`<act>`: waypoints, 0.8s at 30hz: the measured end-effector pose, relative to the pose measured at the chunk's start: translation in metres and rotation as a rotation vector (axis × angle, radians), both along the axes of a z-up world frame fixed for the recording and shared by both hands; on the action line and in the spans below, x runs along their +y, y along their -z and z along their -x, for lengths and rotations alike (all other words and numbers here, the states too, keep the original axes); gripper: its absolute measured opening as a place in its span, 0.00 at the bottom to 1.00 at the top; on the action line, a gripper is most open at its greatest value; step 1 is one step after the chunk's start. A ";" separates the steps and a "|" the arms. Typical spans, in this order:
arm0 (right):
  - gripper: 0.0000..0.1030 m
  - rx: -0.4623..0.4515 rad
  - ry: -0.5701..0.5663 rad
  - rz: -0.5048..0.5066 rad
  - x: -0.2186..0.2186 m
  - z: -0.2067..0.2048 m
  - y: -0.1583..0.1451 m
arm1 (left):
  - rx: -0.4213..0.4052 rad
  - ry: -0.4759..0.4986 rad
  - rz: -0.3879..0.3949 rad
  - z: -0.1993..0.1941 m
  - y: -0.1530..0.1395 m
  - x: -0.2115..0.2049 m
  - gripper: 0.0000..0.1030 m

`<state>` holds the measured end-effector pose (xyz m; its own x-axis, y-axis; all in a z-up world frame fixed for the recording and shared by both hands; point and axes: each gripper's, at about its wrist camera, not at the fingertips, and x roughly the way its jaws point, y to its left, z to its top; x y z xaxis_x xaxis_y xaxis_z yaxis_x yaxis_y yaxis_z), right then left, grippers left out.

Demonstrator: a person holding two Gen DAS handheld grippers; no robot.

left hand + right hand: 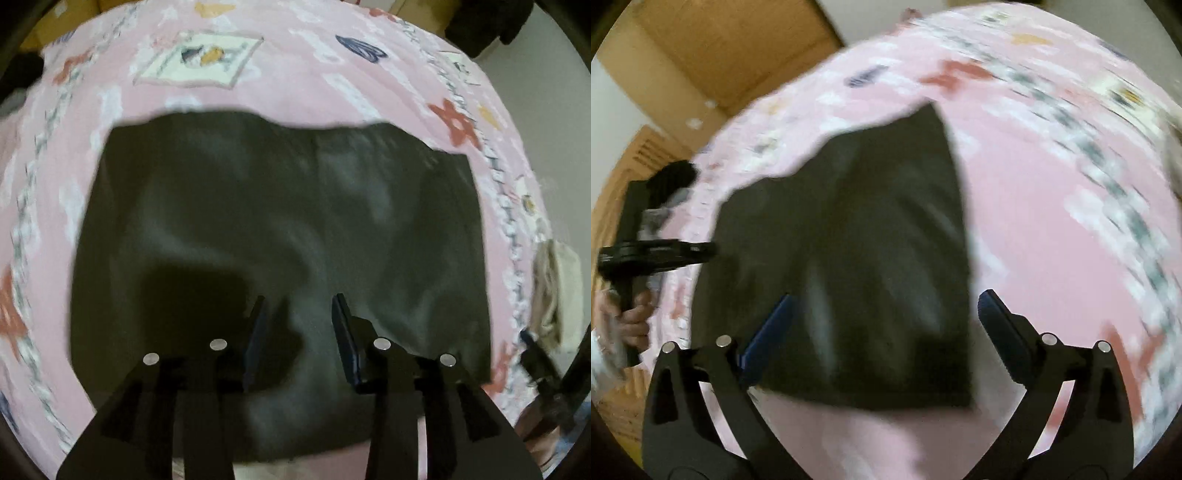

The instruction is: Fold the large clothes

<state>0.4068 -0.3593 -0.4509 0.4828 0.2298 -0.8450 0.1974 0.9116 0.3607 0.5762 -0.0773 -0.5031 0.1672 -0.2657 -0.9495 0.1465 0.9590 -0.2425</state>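
A dark folded garment (280, 229) lies flat on a pink patterned bedsheet (295, 85). My left gripper (299, 306) hovers above its near part, open and empty. In the right wrist view the same garment (857, 251) lies as a folded rectangle on the sheet (1052, 221). My right gripper (884, 299) is wide open and empty above the garment's near right part. The left gripper (701, 251) shows at the left edge of that view, held by a hand. The view is blurred by motion.
Brown cardboard boxes (713, 48) stand beyond the bed's far edge. A pale cloth (554, 291) lies at the bed's right edge in the left wrist view. A dark object (480, 26) sits at the bed's far right corner.
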 end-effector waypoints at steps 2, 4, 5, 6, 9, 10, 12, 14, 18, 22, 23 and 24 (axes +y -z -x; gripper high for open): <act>0.94 0.055 0.122 -0.046 -0.015 0.026 0.013 | 0.006 -0.016 -0.018 0.023 0.011 -0.007 0.32; 0.94 0.085 0.260 -0.167 -0.031 0.045 0.031 | 0.034 -0.016 -0.023 0.038 0.026 -0.017 0.24; 0.94 0.133 0.349 -0.264 -0.040 0.054 0.047 | 0.058 -0.009 -0.035 0.044 0.038 -0.022 0.13; 0.94 0.171 0.390 -0.334 -0.042 0.057 0.062 | 0.078 0.004 -0.047 0.048 0.051 -0.028 0.10; 0.94 0.201 0.472 -0.538 -0.046 0.061 0.102 | 0.080 0.021 -0.118 0.055 0.076 -0.040 0.07; 0.94 0.183 0.493 -0.622 -0.046 0.061 0.116 | 0.075 0.021 -0.127 0.056 0.078 -0.042 0.07; 0.94 0.168 0.527 -0.705 -0.044 0.061 0.130 | 0.064 0.010 -0.132 0.055 0.079 -0.044 0.06; 0.94 0.146 0.551 -0.716 -0.041 0.058 0.138 | 0.068 -0.011 -0.119 0.053 0.079 -0.042 0.04; 0.94 0.115 0.490 -0.592 -0.028 0.052 0.134 | 0.077 -0.037 -0.096 0.052 0.083 -0.035 0.01; 0.95 0.108 0.442 -0.481 -0.014 0.044 0.141 | 0.058 -0.029 -0.109 0.056 0.081 -0.038 0.01; 0.95 0.111 0.447 -0.466 -0.012 0.043 0.140 | 0.053 -0.029 -0.115 0.058 0.077 -0.039 0.01; 0.95 0.118 0.453 -0.453 -0.010 0.041 0.140 | 0.052 -0.030 -0.113 0.059 0.073 -0.041 0.01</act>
<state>0.3661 -0.3697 -0.5905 0.5255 0.3711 -0.7656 0.5881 0.4918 0.6421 0.5175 -0.1179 -0.5764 0.1230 -0.1521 -0.9807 0.1076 0.9844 -0.1392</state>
